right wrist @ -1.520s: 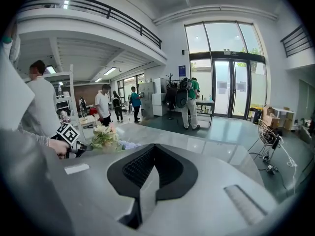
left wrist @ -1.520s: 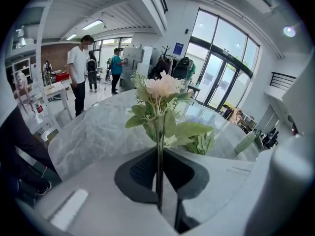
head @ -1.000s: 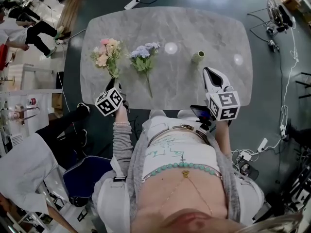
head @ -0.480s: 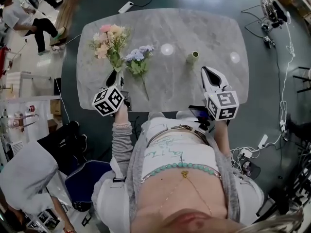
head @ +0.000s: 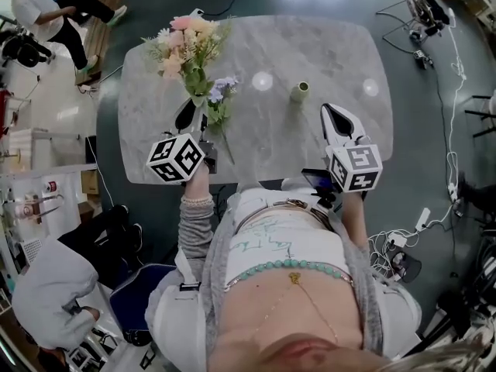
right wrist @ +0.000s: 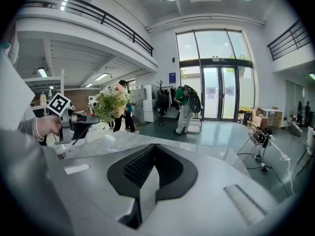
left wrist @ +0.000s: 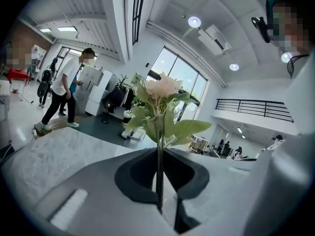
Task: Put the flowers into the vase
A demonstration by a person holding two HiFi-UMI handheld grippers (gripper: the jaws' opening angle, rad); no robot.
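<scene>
First bunch picked up, nothing in the vase yet.
At the upper left of the head view, the left gripper [head: 194, 115] has its jaws pinched on the stem of the pink bouquet [head: 186, 41], holding it clear of the table [head: 333, 45]. Just right of it, the blue flowers [head: 219, 99] lie flat on the table, untouched. Right of centre stands the small green vase [head: 299, 92], empty and well apart from both bunches. At the table's near right edge, the right gripper [head: 335, 118] has its jaws pressed together on nothing. Judging by this, both bunches remain to be carried over and set into the vase.
</scene>
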